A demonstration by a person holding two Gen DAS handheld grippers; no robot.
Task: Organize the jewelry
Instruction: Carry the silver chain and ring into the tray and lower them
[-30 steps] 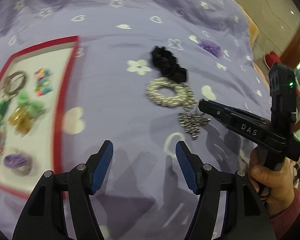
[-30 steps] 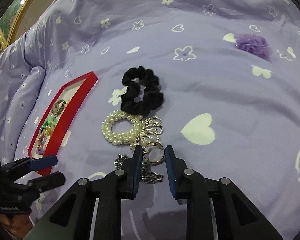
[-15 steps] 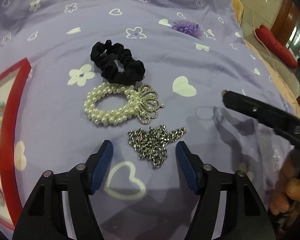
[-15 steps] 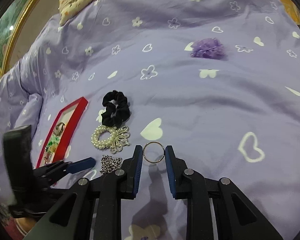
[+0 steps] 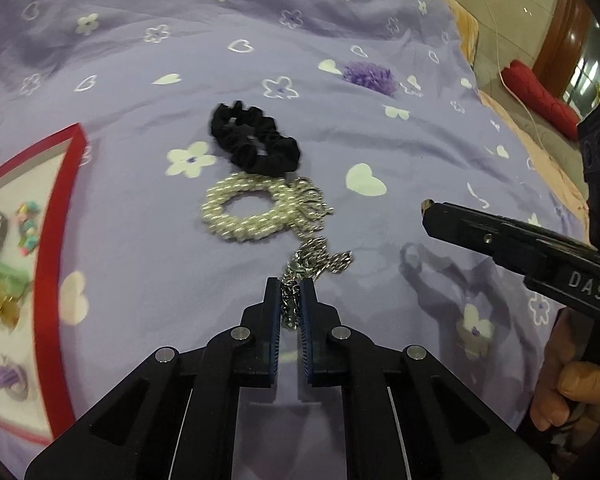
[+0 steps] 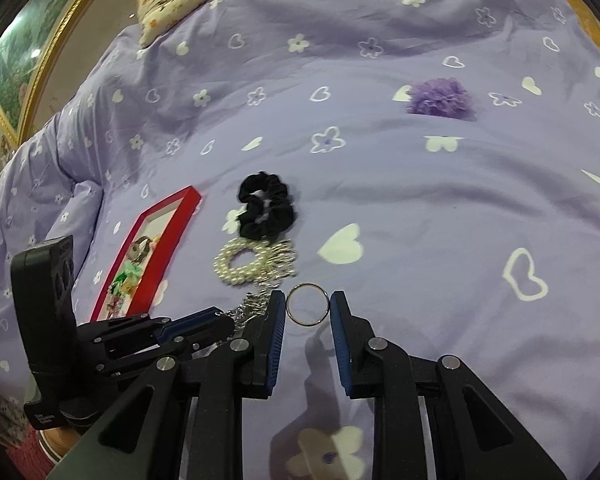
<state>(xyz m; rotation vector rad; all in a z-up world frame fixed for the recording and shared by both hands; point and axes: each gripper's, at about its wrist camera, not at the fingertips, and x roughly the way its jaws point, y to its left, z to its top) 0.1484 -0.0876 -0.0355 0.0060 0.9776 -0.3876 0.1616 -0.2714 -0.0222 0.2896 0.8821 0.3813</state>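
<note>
My left gripper (image 5: 290,292) has its jaws pinched narrow on the near end of the chain (image 5: 316,264), which lies on the quilt (image 5: 380,128) just at 6 o'clock of the pearls (image 5: 244,212). My right gripper (image 6: 308,308) holds the ring (image 6: 308,310) across its width, clear of the cloth.

To do this lift well, I judge I should raise the chain slowly and straight up, so the trailing links slide off without snagging the crown charm (image 5: 308,200) touching the pearls. Then I carry it toward the tray (image 5: 56,240) at 9 o'clock.

The chain's long axis runs from my fingers out toward 1 o'clock, free end bunched farthest from me. The ring's opening faces my right camera, its plane upright between the pads (image 6: 278,320)
</note>
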